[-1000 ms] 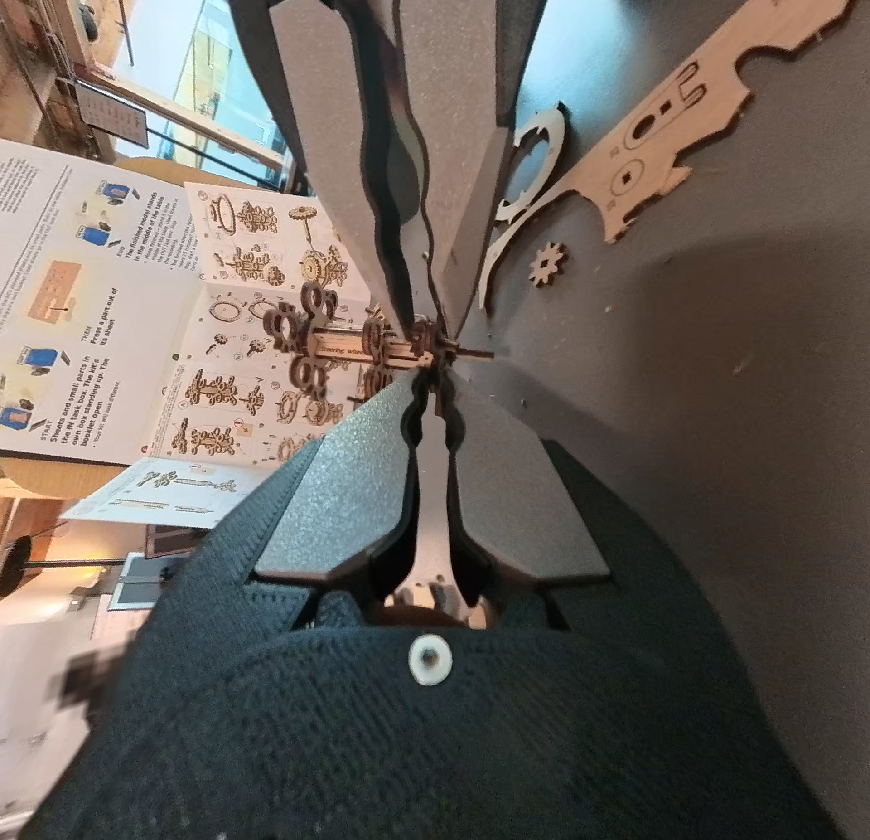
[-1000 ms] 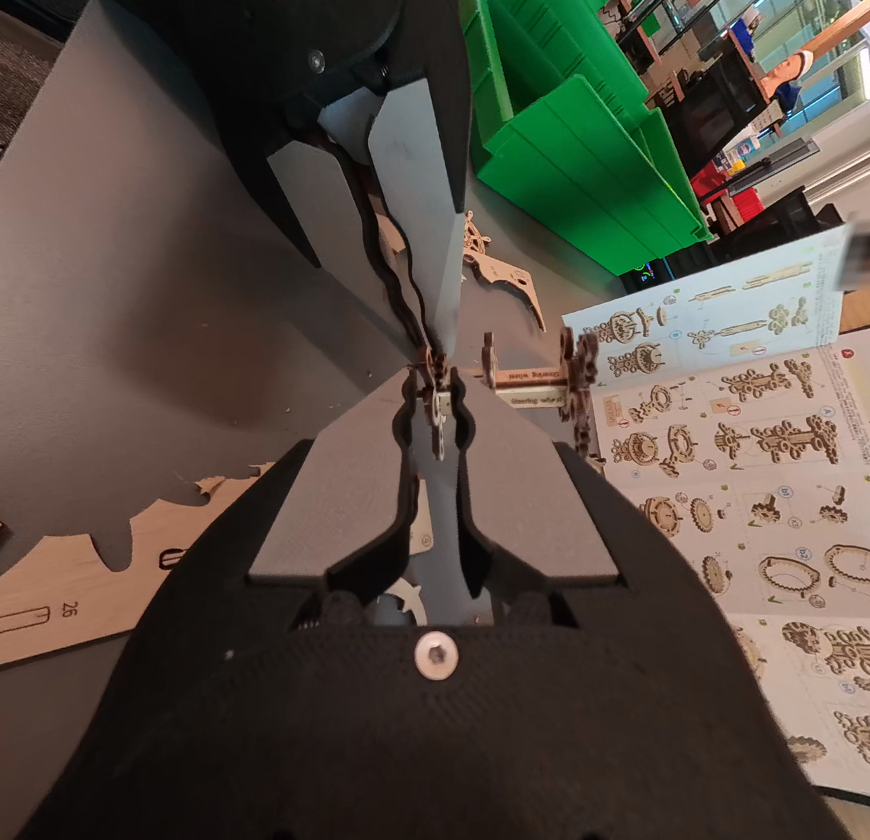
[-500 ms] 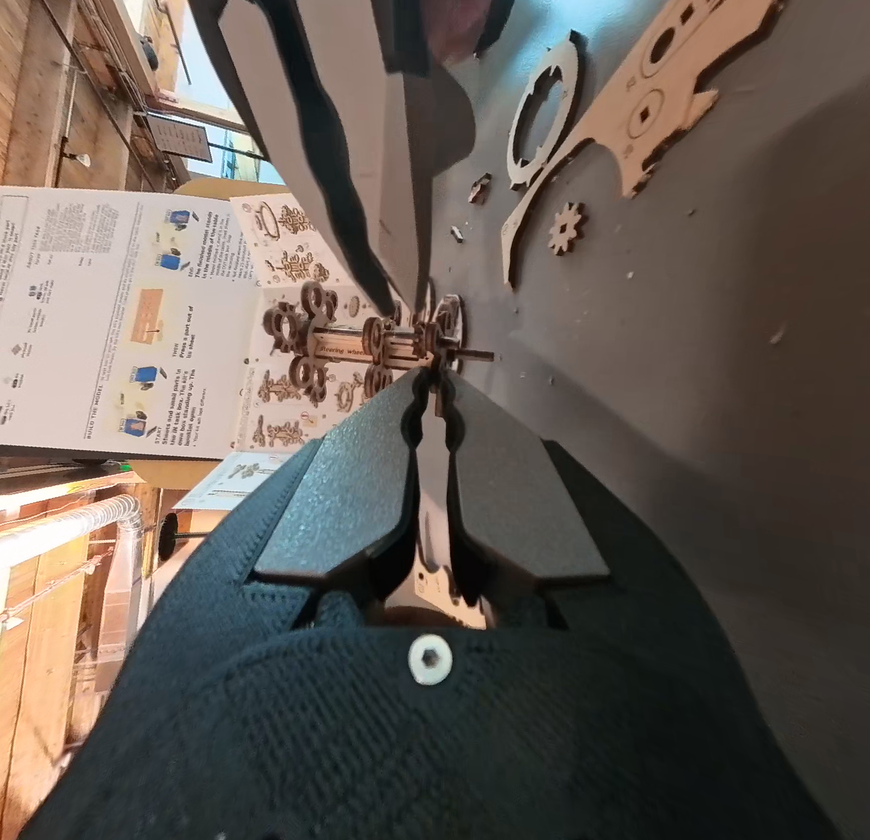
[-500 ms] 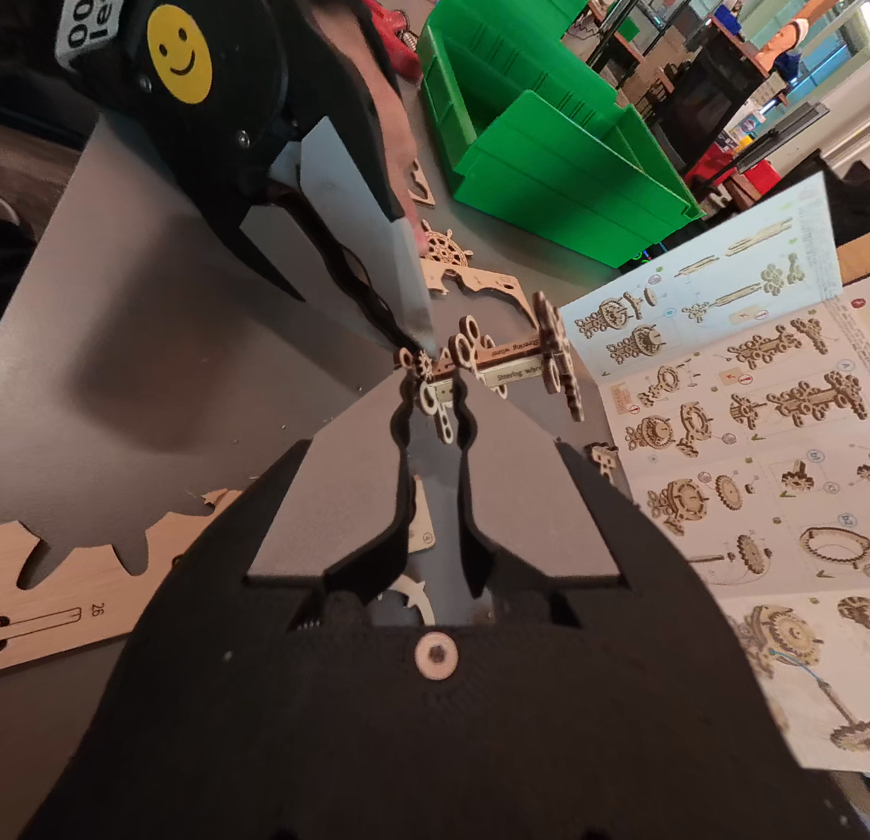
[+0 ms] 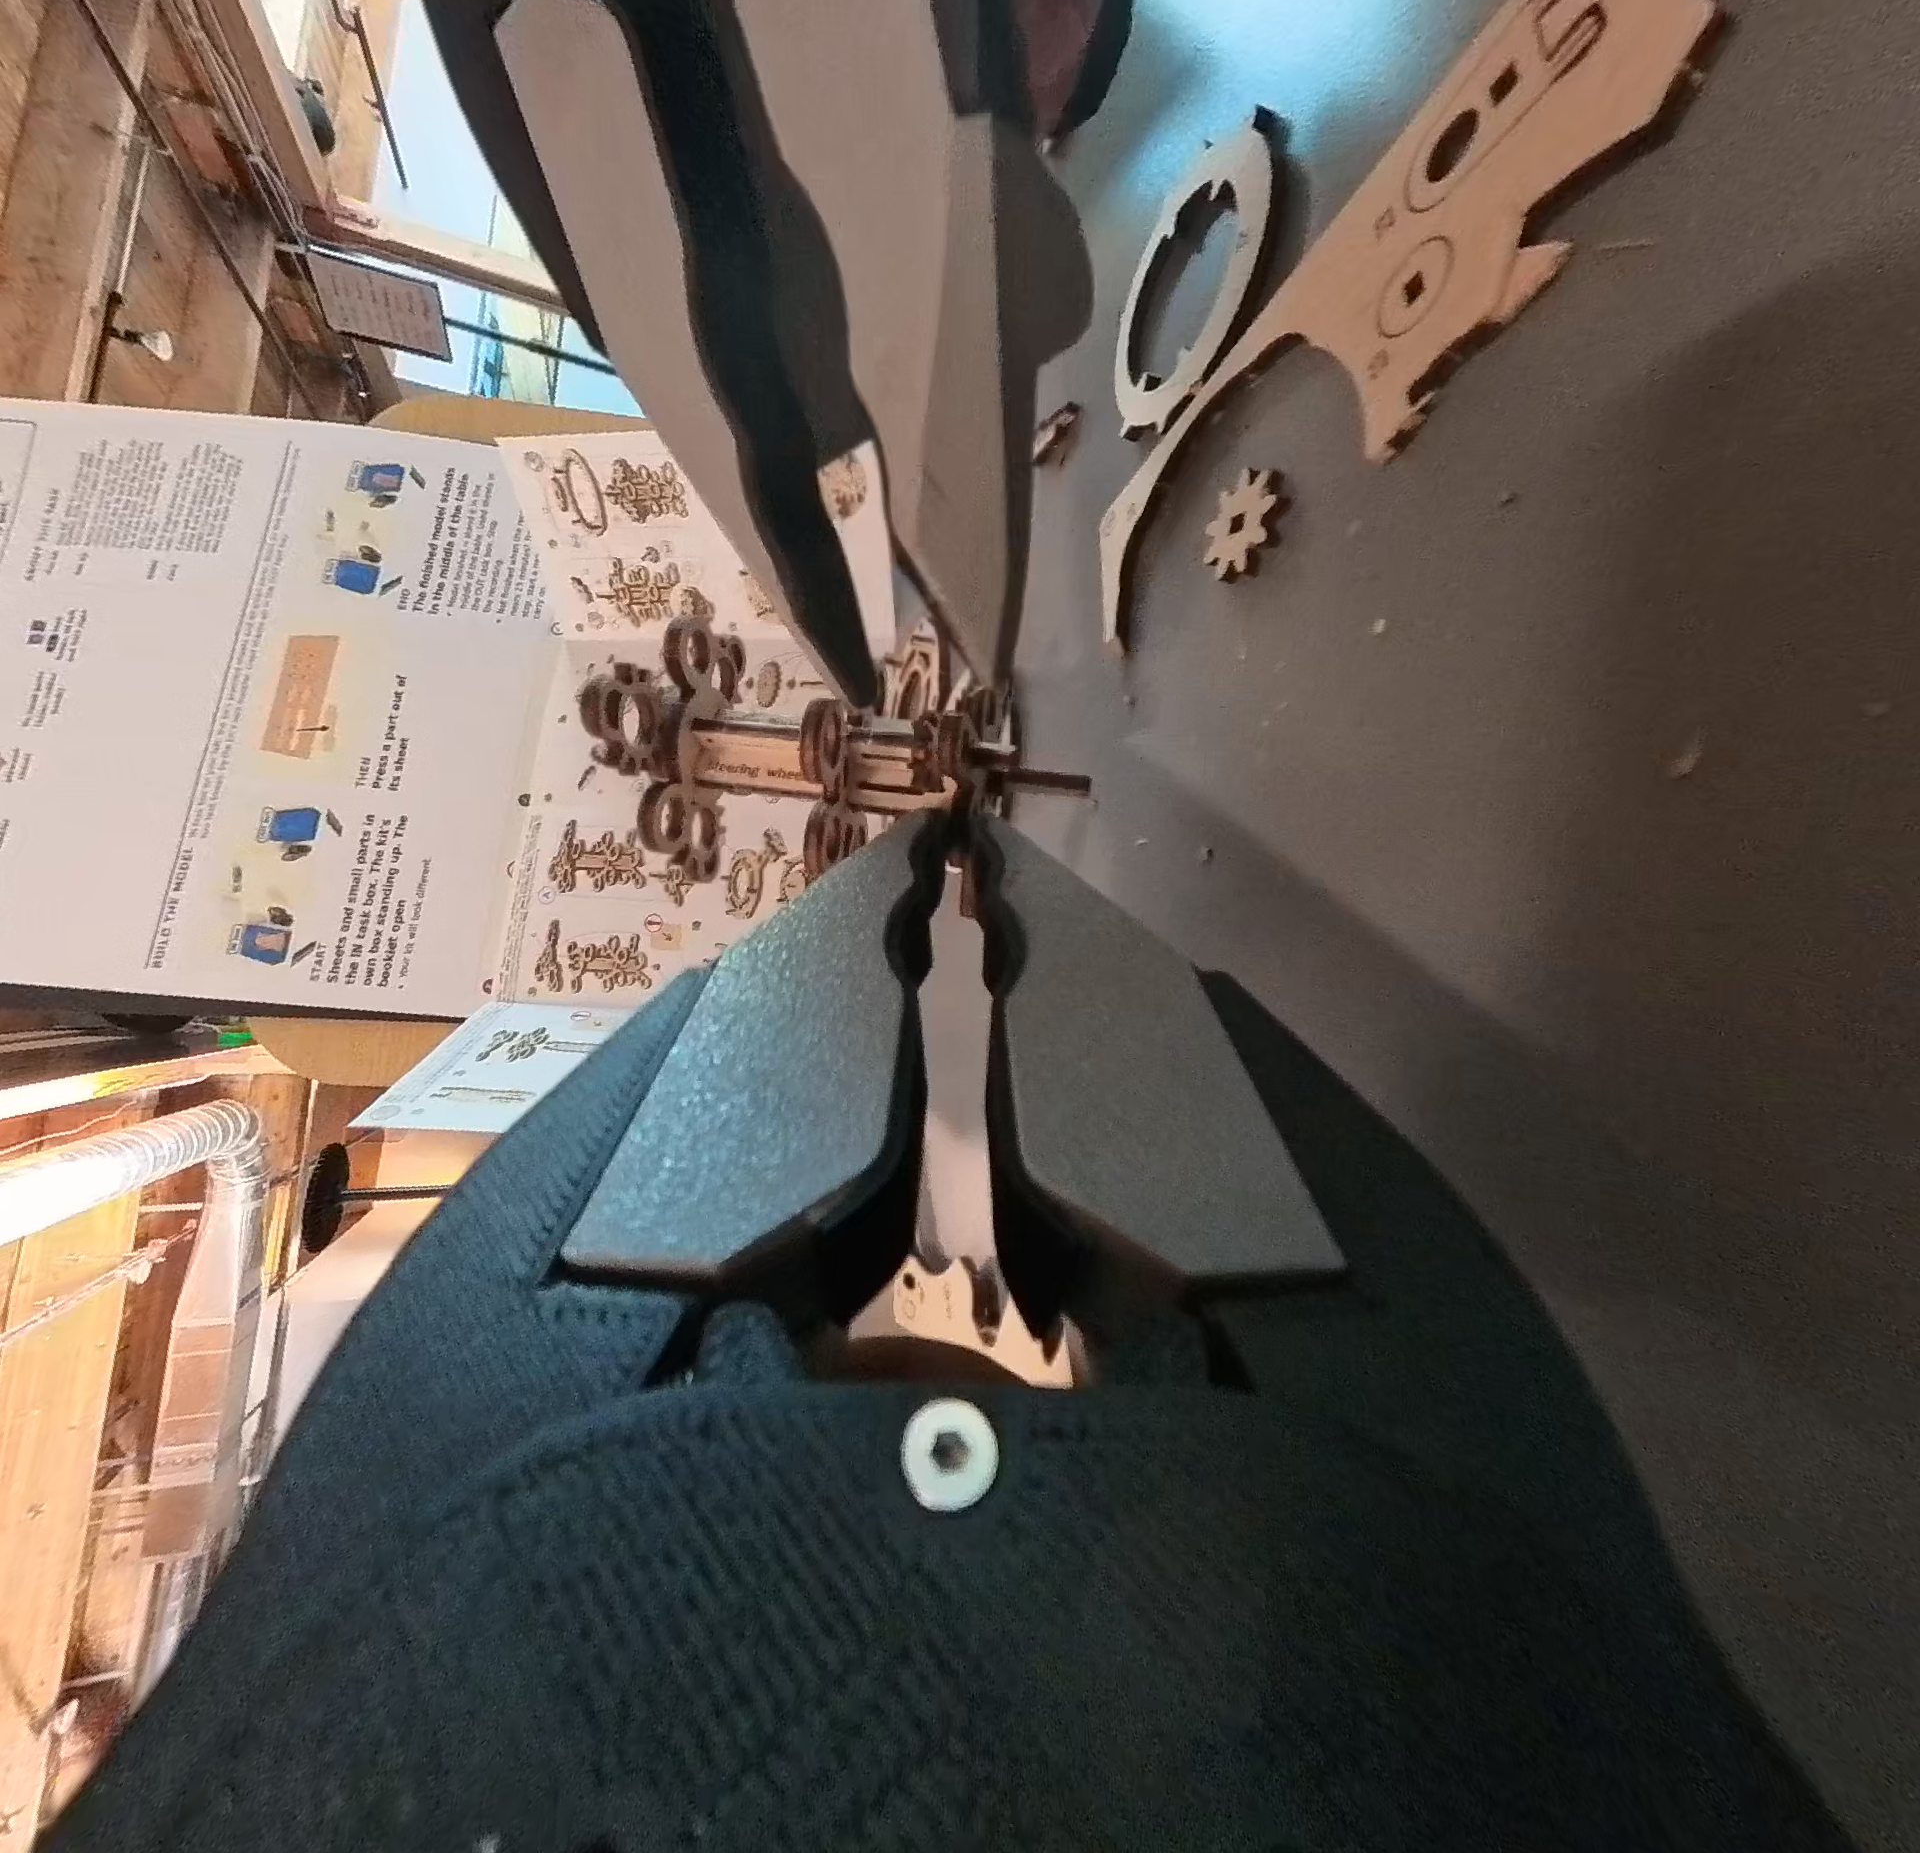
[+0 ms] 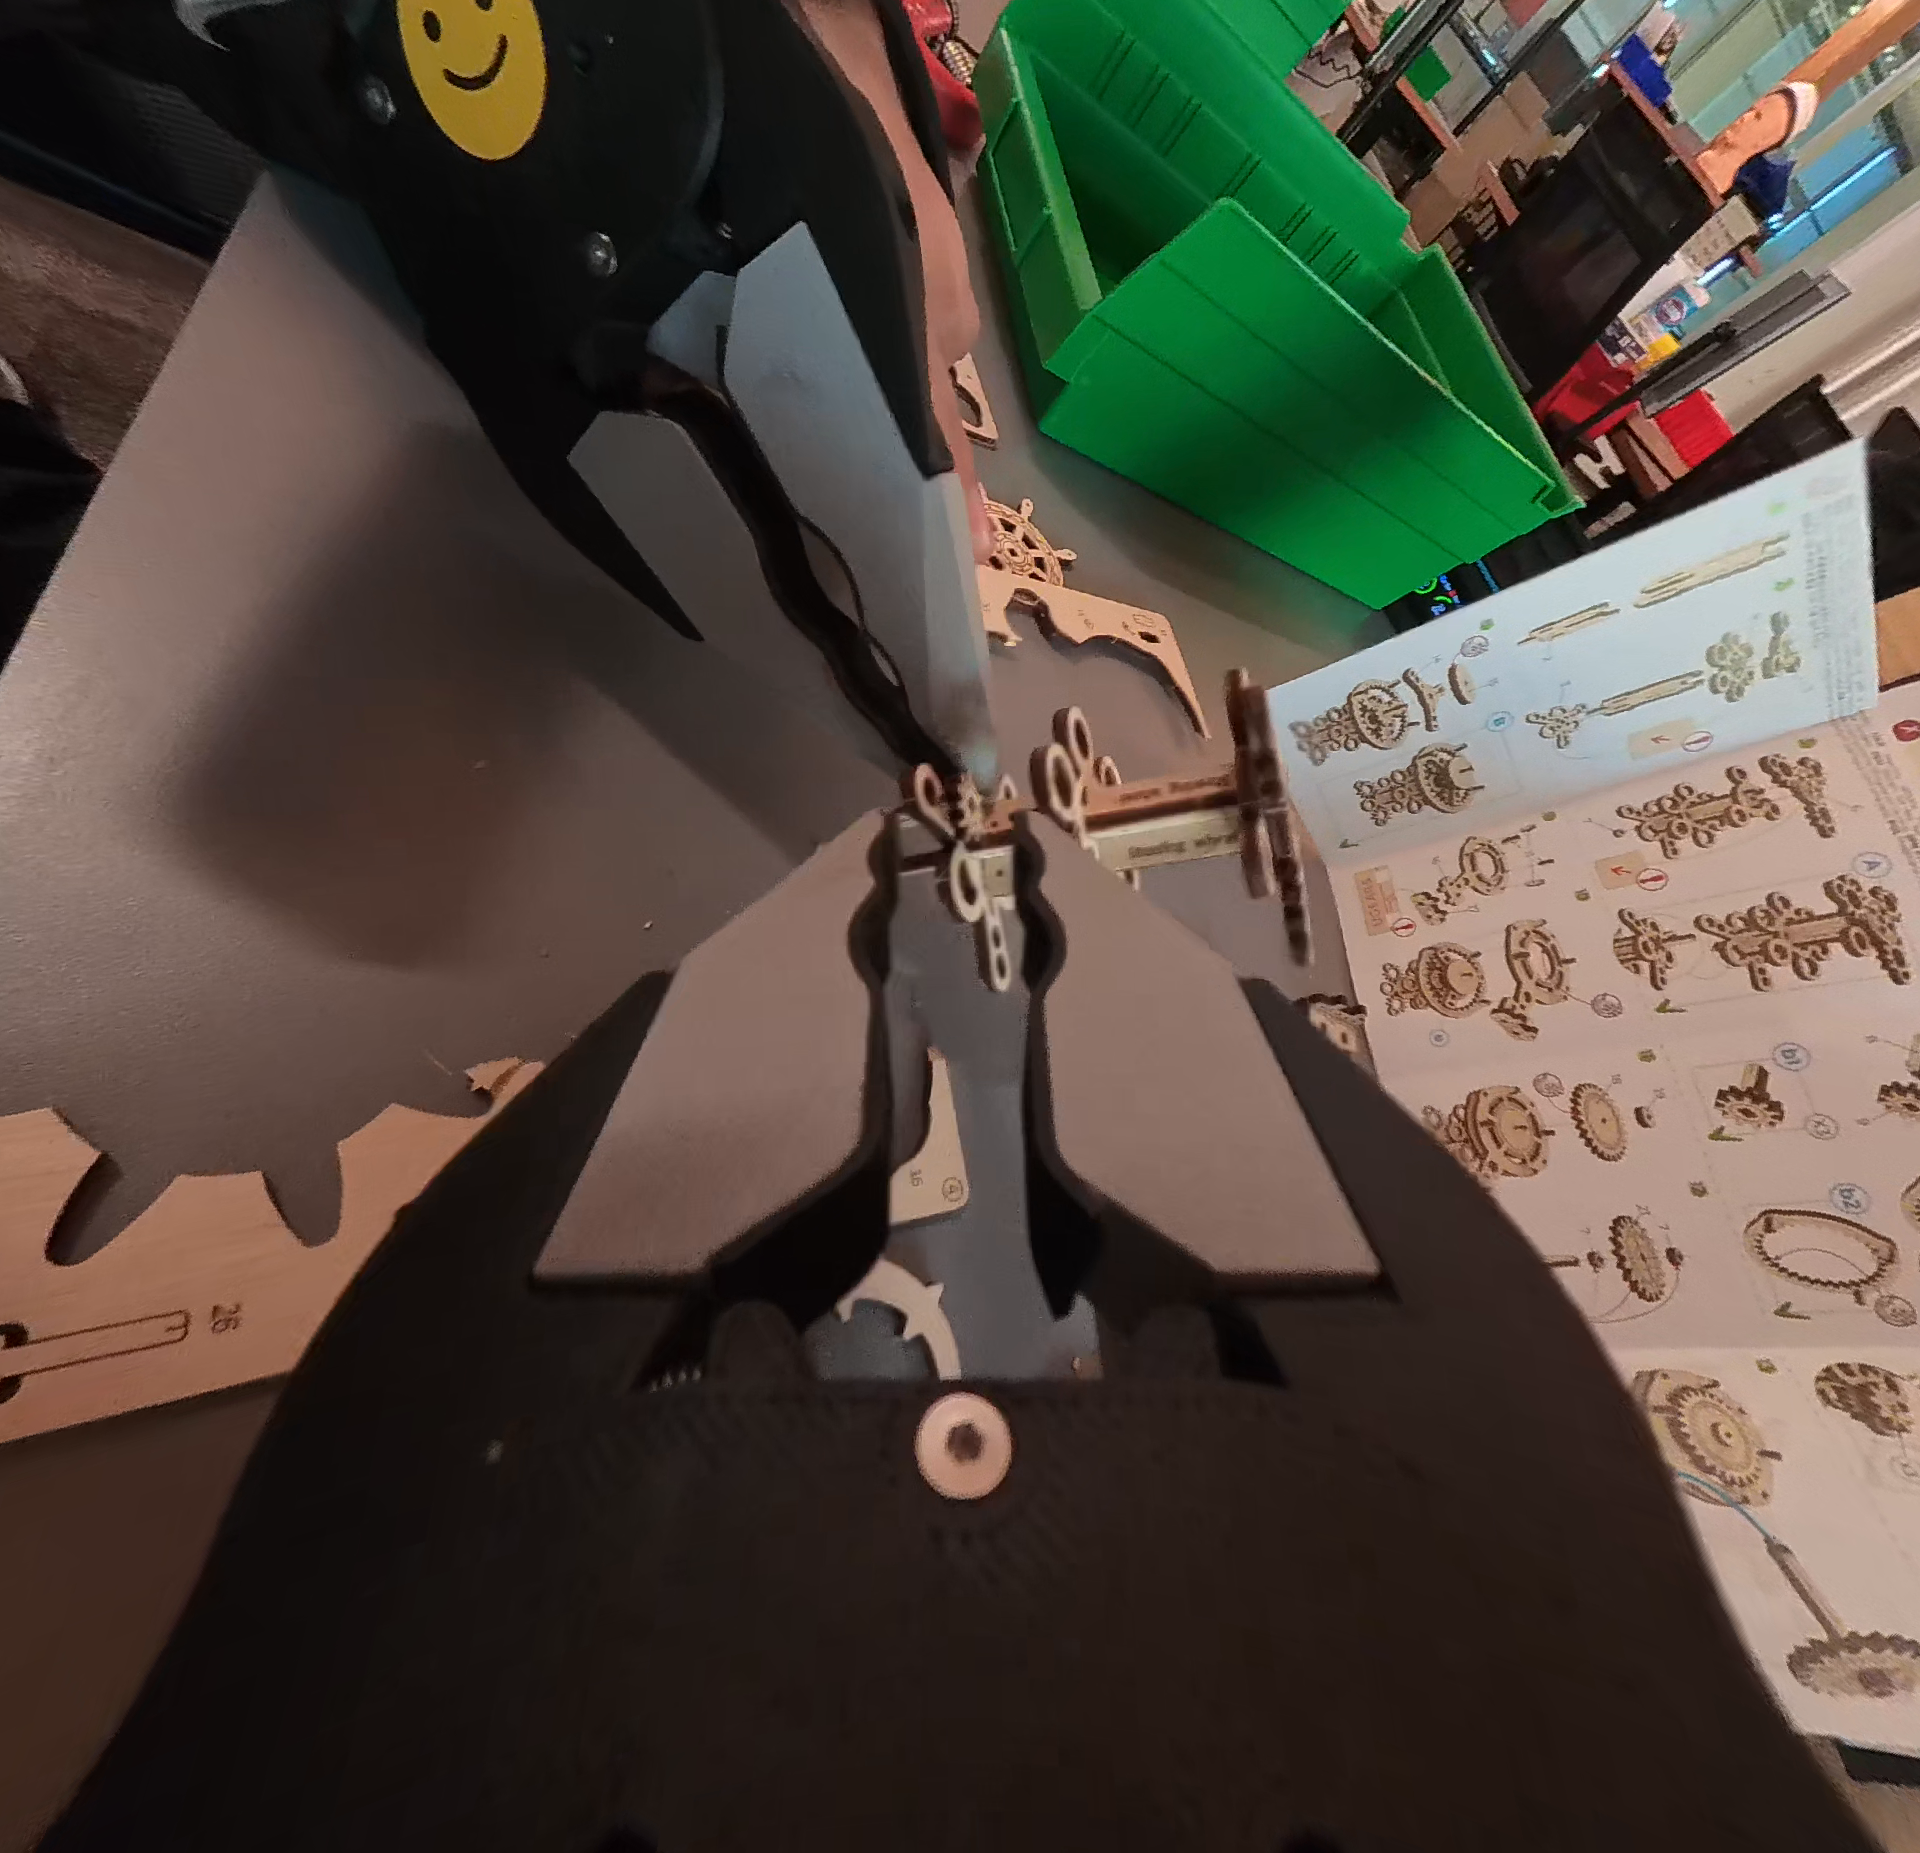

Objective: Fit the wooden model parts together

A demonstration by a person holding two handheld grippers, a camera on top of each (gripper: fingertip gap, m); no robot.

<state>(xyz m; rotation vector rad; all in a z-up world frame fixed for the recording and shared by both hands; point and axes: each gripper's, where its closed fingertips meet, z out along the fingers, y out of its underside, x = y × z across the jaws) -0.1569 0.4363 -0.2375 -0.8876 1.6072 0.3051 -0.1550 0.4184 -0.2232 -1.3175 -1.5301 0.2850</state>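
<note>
Left gripper [image 5: 961, 847], fingers nearly together, pinches the end of the wooden model [image 5: 821, 754] where a thin dark pin [image 5: 1044, 783] sticks out twd the table side. Right gripper [image 6: 956, 837], also narrow, clamps a small pale looped piece [image 6: 977, 904] at the same end of the model; the two grippers' tips meet there, almost touching. The model is held in the air above the grey table [image 6: 343, 723], a stick w/ looped discs along it and a toothed wheel [image 6: 1262, 795] at the far end. Behind it lies the open instruction booklet [image 6: 1621, 972]. On the table beyond: cut-out wood sheet [image 5: 1423, 245], a loose small gear [image 5: 1242, 525] just beside it, another sheet strip [image 6: 156, 1253] near the right gripper. Farther back, green bins [image 6: 1226, 297].
</note>
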